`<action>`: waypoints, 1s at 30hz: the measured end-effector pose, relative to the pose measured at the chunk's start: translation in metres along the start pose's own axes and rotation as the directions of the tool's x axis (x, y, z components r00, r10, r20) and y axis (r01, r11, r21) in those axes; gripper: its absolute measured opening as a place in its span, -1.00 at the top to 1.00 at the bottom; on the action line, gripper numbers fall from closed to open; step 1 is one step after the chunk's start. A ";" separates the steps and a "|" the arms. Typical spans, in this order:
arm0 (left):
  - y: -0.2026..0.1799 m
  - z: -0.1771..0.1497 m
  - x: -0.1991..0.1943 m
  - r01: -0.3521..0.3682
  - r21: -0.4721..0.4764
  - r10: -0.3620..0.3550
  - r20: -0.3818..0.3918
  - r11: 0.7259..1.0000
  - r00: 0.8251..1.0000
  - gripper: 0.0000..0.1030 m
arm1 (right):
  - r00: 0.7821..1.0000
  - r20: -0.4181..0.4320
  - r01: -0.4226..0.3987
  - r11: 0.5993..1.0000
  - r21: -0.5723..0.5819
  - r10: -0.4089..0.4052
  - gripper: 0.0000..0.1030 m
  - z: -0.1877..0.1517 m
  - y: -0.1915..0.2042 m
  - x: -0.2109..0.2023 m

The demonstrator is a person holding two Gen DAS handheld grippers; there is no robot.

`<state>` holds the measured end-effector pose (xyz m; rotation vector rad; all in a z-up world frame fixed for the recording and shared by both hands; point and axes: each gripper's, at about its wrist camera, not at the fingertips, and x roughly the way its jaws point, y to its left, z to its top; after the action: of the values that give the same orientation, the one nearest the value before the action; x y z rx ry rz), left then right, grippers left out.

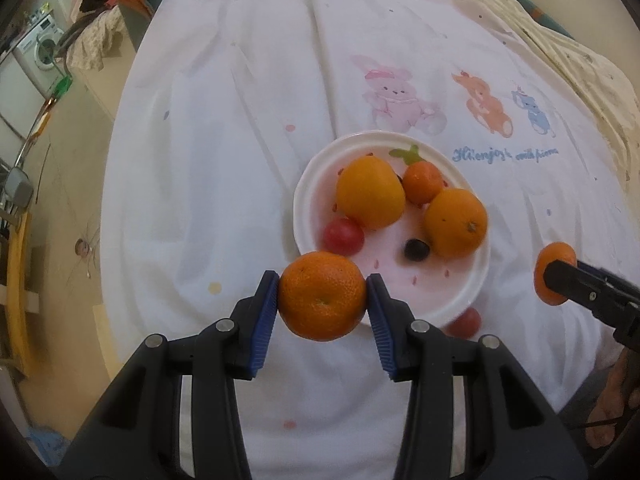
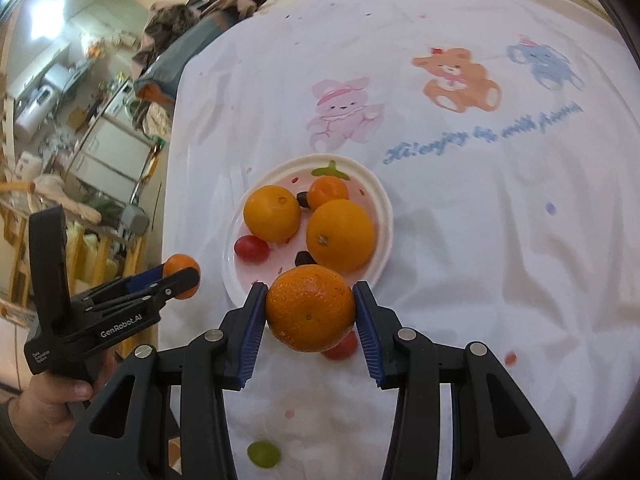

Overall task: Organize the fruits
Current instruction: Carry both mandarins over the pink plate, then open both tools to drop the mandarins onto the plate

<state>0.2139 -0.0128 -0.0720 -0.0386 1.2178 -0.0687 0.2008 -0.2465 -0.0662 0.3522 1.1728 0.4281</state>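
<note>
Two dimpled orange mandarins are up off the cloth, one in each claw, both carried at the near edge of the round white plastic plate with a pink floor [image 1: 460, 292], presumably so they can join the fruit gathered there. In the left wrist view, the left-hand mandarin [image 1: 322, 295] sits squarely between the blue ribbed pads [image 1: 267, 312], stem scar facing the camera; the left gripper [image 1: 322, 300] is clamped on its widest part, a hold that looks even and unlikely to roll. The right-hand mandarin [image 2: 310, 307] is pinched the same way by the right gripper [image 2: 310, 310], its skin glossy and slightly flattened top to bottom.

On the plate lie two large smooth yellow-orange oranges [image 2: 272, 212] [image 2: 341, 235], a small deeper-orange mandarin [image 2: 328, 193] at the plate's far side, a red grape-like fruit [image 2: 251, 249] at its left side, and a small dark berry [image 1: 416, 249] near its middle; a second dark one seems to sit between the far fruits, though it is too small to be sure.

Off the plate, just past its near rim, a small red fruit [image 1: 466, 322] rests on the white bedsheet printed with pastel cartoon animals [image 1: 240, 160], partly hidden behind the held mandarin in the right wrist view. Nearer to the camera than the plate, a pale green grape [image 2: 263, 454] lies alone on the sheet, blurred.
</note>
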 end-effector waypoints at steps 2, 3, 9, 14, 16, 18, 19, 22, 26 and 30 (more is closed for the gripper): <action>0.002 0.001 0.011 -0.004 -0.006 0.004 -0.019 1.000 1.000 0.23 | 1.000 -0.014 -0.002 1.000 -0.022 0.001 0.12 0.005 0.003 0.009; 0.002 0.001 0.015 -0.003 -0.011 0.002 -0.029 1.000 1.000 0.23 | 1.000 -0.019 -0.010 1.000 -0.024 0.009 0.12 0.008 0.004 0.013; -0.002 0.005 0.034 0.046 -0.033 -0.048 -0.072 0.998 0.996 0.22 | 0.994 -0.061 -0.091 0.996 -0.010 0.090 0.12 0.024 0.007 0.039; -0.013 0.009 0.042 0.046 0.007 -0.045 -0.072 0.999 0.996 0.22 | 0.990 -0.082 -0.112 0.994 -0.006 0.111 0.11 0.037 0.009 0.055; -0.015 0.009 0.044 0.040 0.009 -0.040 -0.073 0.999 0.997 0.22 | 0.986 -0.093 -0.135 0.991 0.016 0.136 0.10 0.041 0.007 0.062; -0.017 0.009 0.044 0.042 0.014 -0.041 -0.075 0.999 0.996 0.21 | 0.980 -0.097 -0.169 0.984 0.049 0.173 0.08 0.044 0.004 0.067; -0.018 0.009 0.045 0.057 0.013 -0.055 -0.084 0.998 0.995 0.21 | 0.979 -0.097 -0.176 0.983 0.056 0.181 0.08 0.045 0.004 0.068; -0.020 0.006 0.047 0.079 0.010 -0.077 -0.101 0.997 0.992 0.21 | 0.975 -0.106 -0.189 0.979 0.070 0.196 0.07 0.046 0.004 0.073; -0.024 0.006 0.047 0.074 0.029 -0.070 -0.103 0.997 0.992 0.20 | 0.975 -0.112 -0.183 0.980 0.079 0.191 0.06 0.047 0.002 0.074; -0.027 0.007 0.044 0.101 0.023 -0.099 -0.095 0.995 0.991 -0.23 | 0.980 -0.078 -0.176 0.982 0.075 0.182 -0.49 0.048 0.001 0.068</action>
<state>0.2345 -0.0435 -0.1086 -0.0733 1.3085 -0.1765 0.2680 -0.2137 -0.1033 0.5052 1.2450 0.5654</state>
